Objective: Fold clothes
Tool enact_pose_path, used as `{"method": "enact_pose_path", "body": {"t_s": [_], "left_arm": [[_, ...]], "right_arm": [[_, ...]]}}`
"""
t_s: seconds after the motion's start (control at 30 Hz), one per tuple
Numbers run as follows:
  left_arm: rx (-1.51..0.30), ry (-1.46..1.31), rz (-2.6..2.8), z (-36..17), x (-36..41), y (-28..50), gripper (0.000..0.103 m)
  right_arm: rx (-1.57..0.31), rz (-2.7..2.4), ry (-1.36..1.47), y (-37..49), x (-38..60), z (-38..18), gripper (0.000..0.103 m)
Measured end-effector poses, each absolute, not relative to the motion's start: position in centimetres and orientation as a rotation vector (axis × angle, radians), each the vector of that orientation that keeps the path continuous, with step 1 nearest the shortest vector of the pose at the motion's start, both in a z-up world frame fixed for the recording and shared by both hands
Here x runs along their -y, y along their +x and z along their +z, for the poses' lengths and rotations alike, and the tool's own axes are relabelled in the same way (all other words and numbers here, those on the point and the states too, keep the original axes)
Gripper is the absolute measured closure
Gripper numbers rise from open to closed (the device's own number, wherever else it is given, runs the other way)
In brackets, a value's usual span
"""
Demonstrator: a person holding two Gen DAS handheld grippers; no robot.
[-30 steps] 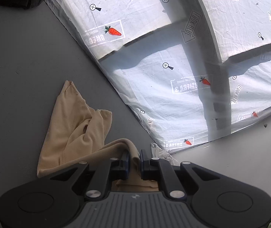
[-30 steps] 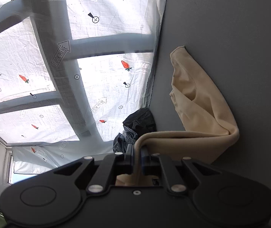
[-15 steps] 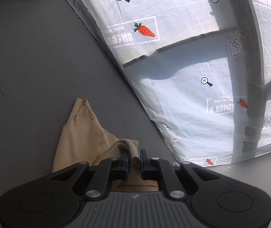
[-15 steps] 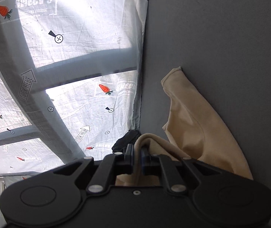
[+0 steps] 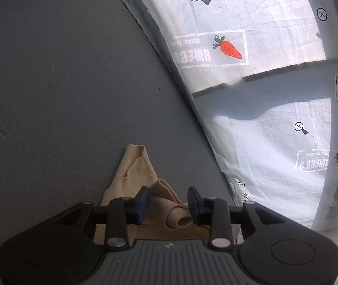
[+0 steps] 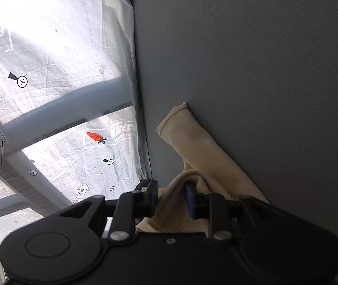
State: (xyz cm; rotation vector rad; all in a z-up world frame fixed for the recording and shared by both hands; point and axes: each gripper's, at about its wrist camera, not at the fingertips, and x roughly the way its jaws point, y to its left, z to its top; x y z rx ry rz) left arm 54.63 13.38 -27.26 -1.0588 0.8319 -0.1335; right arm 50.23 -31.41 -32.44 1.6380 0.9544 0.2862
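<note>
The flat grey tabletop [image 5: 62,83] lies bare and open to pass over, left of and beyond the rumpled beige cloth garment [image 5: 138,173]. To the garment's right, the table edge meets a white carrot-printed plastic sheet [image 5: 252,142], seemingly lower down. Beside the garment's far sleeve end [image 6: 176,118], grey surface [image 6: 252,59] spreads clear.

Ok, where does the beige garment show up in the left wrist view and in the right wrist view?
Left wrist: beige garment at bottom centre, on the grey table, just past the open left hand-held gripper.
Right wrist: beige garment lower centre-right, running under the open right hand-held gripper.
Shared landmark: carrot-printed white sheet beside it.
</note>
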Motion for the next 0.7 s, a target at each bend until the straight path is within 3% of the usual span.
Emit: {"method": "enact_pose_path", "body": {"t_s": [0.07, 0.13, 0.2, 0.27, 0.43, 0.57, 0.7], "left_arm": [[-0.769, -1.038, -0.123, -25.9, -14.0, 54.6, 0.046], [-0.752, -0.981, -0.111, -24.8, -14.2, 54.5, 0.040], [-0.776, -0.855, -0.093, -23.9, -13.7, 54.2, 0.027], [-0.823, -0.696, -0.100, -23.6, -12.1, 53.8, 0.023], [-0.920, -0.371, -0.137, -24.8, -8.1, 52.4, 0.022], [-0.964, -0.335, -0.149, -26.7, -7.1, 52.4, 0.015], [-1.004, -0.328, -0.129, -28.3, -7.3, 53.4, 0.014]], "right_arm": [[-0.917, 0.289, 1.579, 50.2, 31.9, -31.1, 0.049], [-0.896, 0.294, 1.478, 50.3, 32.4, -29.4, 0.045], [-0.902, 0.284, 1.341, 50.3, 32.5, -27.8, 0.034], [-0.929, 0.264, 1.163, 50.1, 31.8, -26.5, 0.020], [-0.963, 0.279, 0.834, 50.0, 28.2, -26.1, 0.013], [-0.977, 0.287, 0.571, 49.9, 25.3, -25.8, 0.007], [-0.980, 0.292, 0.308, 49.9, 22.4, -25.4, 0.003]]}}
